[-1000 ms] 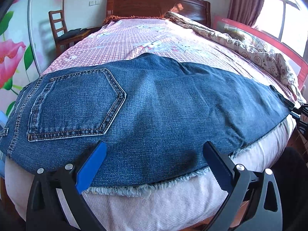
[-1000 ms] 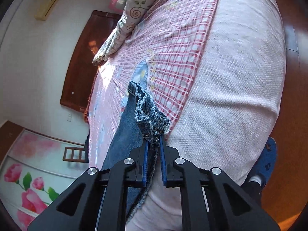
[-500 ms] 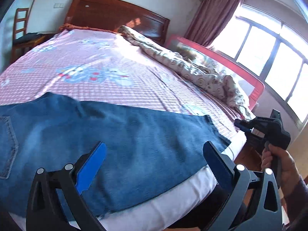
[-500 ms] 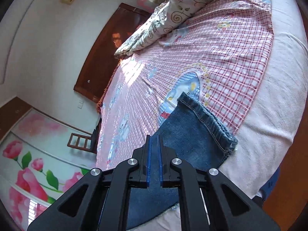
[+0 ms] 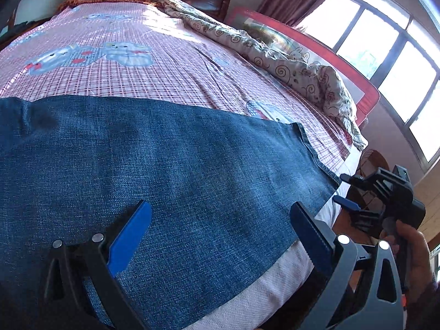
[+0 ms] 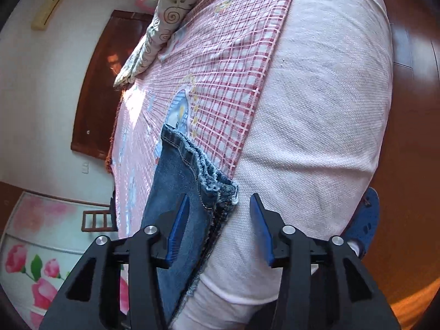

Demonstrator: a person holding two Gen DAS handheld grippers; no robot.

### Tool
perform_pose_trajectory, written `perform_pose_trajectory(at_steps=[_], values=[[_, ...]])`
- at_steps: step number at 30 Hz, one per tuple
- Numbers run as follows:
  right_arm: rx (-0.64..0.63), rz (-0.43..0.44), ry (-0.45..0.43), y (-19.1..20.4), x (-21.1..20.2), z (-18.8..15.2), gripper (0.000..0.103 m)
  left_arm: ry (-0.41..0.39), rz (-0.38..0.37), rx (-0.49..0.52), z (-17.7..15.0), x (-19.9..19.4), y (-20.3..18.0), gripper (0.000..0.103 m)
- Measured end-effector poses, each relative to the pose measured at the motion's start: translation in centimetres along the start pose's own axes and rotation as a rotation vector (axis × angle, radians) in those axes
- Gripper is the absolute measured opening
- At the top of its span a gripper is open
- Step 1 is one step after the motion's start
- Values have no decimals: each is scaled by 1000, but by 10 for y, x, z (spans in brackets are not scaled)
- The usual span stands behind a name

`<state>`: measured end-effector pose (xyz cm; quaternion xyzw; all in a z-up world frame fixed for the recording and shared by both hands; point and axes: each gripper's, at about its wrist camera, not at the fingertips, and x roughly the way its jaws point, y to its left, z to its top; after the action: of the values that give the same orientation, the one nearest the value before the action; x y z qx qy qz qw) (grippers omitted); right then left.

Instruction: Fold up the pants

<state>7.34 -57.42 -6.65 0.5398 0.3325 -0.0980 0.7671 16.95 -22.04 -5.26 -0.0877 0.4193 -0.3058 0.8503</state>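
The blue pants point(image 5: 170, 165) lie flat on the bed point(image 6: 316, 110) (pink sheet), both tools wide, the right tool point(image 6: 220, 220) just opened and the left tool point(image 5: 220, 233) holding nothing.

the right gripper point(image 6: 220, 217) has just been opening, and its two blue-padded fingers point(image 6: 178, 231) now stand apart with nothing pressed between them. the folded blue denim pants point(image 6: 178, 192) lie flat on the bed, their frayed hem end just ahead of the left finger and partly in the gap. under and ahead of the right finger is the pale pink textured mattress cover point(image 6: 316, 123). further ahead lies the pink and red checked sheet point(image 6: 228, 82). a blue perforated slipper point(image 6: 365, 220) shows to the right of the fingers.
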Motion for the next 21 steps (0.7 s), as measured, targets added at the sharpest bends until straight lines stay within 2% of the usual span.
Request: perform_pose_trajectory(at_steps=[6,9,10,14,15,16,19,21], values=[[-11,32,21,4,10,-2,46,-13,18,12,-1,4,-2,100],[-50,-16,18,15,17,-5,48,-14,15,10,0,4,-1,100],[-40,-8,16,14,18,-5,54,-15,10,1,0,3,0,100],[-48,-27,0,18,20,-7,54,-21,-2,-25,0,2,4,100],[-56,-29,-5,18,20,-7,49,-21,0,-22,0,3,3,100],[-64,-22,-10,16,20,-7,14,-21,2,-18,0,3,2,100],[45,86,16,-3,25,-8,12,-16,-2,-11,0,3,3,100],[51,128,0,-1,20,-9,11,-12,-5,-5,1,4,2,100]])
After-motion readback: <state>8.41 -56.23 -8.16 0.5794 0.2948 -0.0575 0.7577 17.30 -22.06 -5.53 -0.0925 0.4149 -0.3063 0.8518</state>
